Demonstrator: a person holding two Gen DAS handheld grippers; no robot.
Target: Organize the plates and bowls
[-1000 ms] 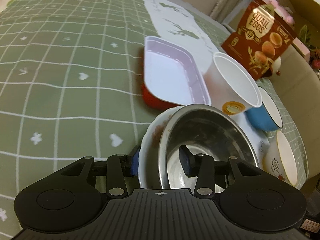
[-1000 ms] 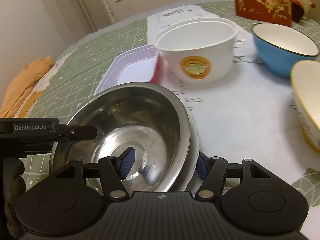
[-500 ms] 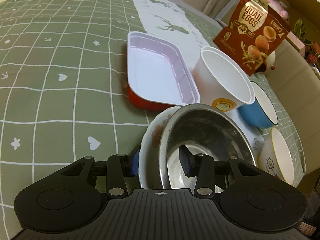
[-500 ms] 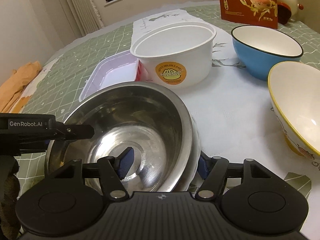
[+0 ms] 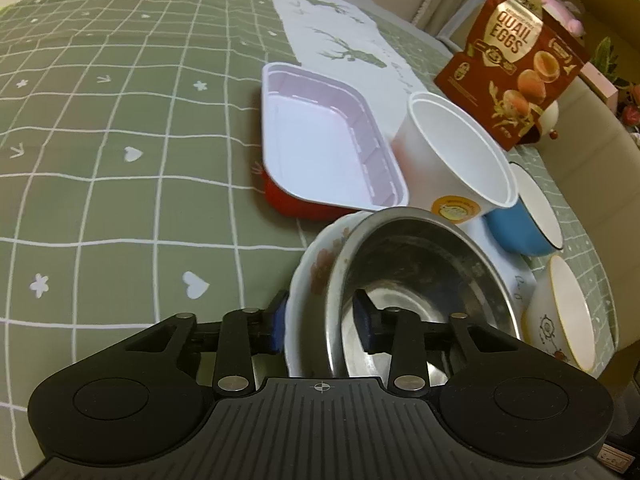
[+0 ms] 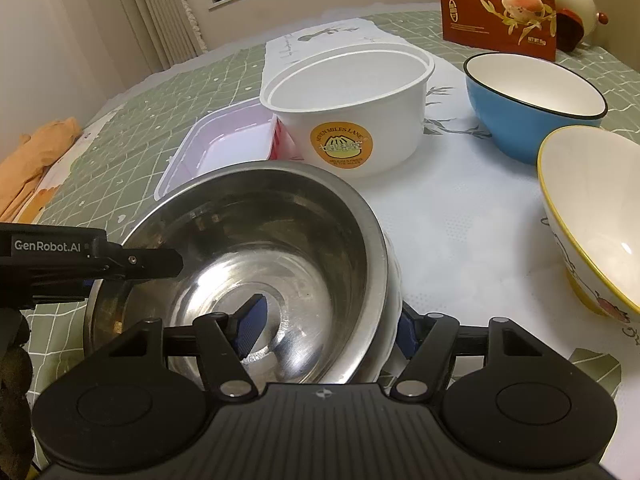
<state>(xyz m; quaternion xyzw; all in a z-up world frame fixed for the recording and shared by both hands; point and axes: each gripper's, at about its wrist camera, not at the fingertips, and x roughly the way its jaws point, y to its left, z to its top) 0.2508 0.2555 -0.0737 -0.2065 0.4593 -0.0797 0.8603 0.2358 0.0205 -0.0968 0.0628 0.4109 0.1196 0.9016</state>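
Note:
A steel bowl (image 5: 420, 264) (image 6: 280, 240) sits nested in a white flowered bowl (image 5: 316, 268) (image 6: 396, 292) on the green checked tablecloth (image 5: 120, 160). My left gripper (image 5: 320, 322) straddles both rims on one side, one pad outside the white bowl and one inside the steel bowl. Its jaws are closing, and a gap still shows at the inner pad. My right gripper (image 6: 328, 330) straddles the opposite side and stands open, its inner pad well clear of the steel wall. The left gripper's finger (image 6: 152, 260) reaches over the steel rim.
Just beyond stand a white plastic tub (image 5: 452, 156) (image 6: 348, 120), a pink tray stacked on a red one (image 5: 320, 148), a blue bowl (image 6: 532, 120) and a yellow-rimmed bowl (image 6: 592, 216). A quail-egg bag (image 5: 512, 64) stands at the back. Orange cloth (image 6: 36, 160) lies far left.
The left gripper's pads have drawn closer together around the two rims. The nested bowls have stayed in place between both grippers.

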